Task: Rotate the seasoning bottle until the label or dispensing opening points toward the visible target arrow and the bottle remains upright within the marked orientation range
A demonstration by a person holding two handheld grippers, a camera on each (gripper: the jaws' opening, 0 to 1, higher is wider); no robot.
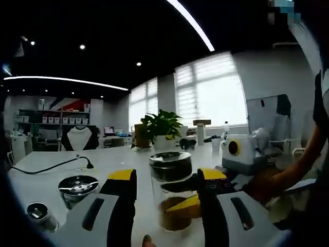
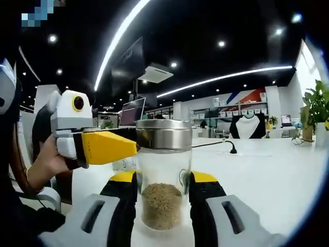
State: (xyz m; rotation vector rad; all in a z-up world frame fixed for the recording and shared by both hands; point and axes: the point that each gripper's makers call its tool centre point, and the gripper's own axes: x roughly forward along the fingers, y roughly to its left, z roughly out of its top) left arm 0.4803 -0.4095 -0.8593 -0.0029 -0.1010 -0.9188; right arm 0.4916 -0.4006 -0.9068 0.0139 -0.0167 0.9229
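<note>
Black jaws with yellow tips framed the seasoning bottle (image 2: pixel 163 175) in the right gripper view, the right gripper (image 2: pixel 163 177) closed on its clear body from both sides. That bottle stood upright on the white table (image 2: pixel 267 175), long axis vertical, a round glass cylinder with a brushed metal cap and a layer of brown granules at the bottom (any label or opening on it was too hard to make out, so which way it faced could not be told). From the left of that view the left gripper (image 2: pixel 134 146) reached in, held by a person's hand (image 2: pixel 49 162), its yellow jaw tip touching the bottle just below the cap. In the left gripper view the bottle (image 1: pixel 173 190) sat between the left gripper's (image 1: pixel 167 177) jaws, cap dark and glossy; whether those jaws pressed on it or stood open around it could not be told. A shiny metal lid (image 1: pixel 77 186) and a small metal shaker (image 1: pixel 41 215) lay on the table (image 1: pixel 51 164) to the left, with a black cable (image 1: pixel 56 165) beyond and a leafy potted plant (image 1: pixel 160 127) farther back. No readable writing showed.
</note>
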